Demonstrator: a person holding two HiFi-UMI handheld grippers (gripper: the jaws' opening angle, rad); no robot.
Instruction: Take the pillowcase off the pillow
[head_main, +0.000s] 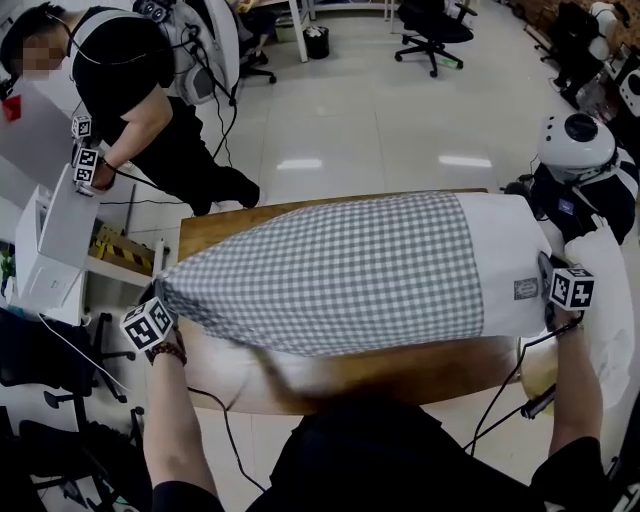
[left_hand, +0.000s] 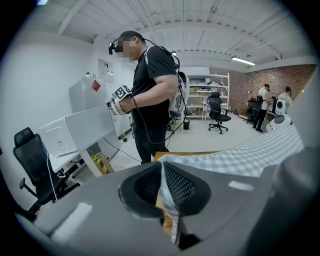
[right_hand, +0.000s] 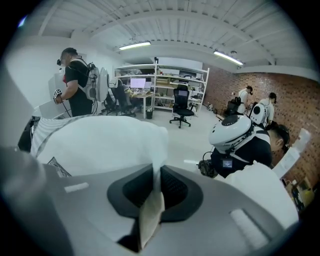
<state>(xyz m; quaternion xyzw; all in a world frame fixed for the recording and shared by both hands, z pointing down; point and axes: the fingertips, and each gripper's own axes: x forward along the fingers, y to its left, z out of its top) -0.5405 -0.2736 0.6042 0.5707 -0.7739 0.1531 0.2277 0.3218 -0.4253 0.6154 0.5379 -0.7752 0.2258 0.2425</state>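
Both pinch fabric: left gripper (left_hand: 162, 189) the pillowcase (head_main: 330, 270) corner, right gripper (right_hand: 154, 192) the pillow (head_main: 505, 245) end.

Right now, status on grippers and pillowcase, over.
Left gripper shut on pillowcase corner. Right gripper shut on pillow end. Pillowcase mostly on, right end bare. No obstruction seen.

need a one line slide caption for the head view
Left gripper pinches a corner of the checked pillowcase while the right gripper clamps the white pillow over a wooden table.

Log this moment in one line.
left gripper: shut on pillowcase | right gripper: shut on pillow | pillow: one end uncovered
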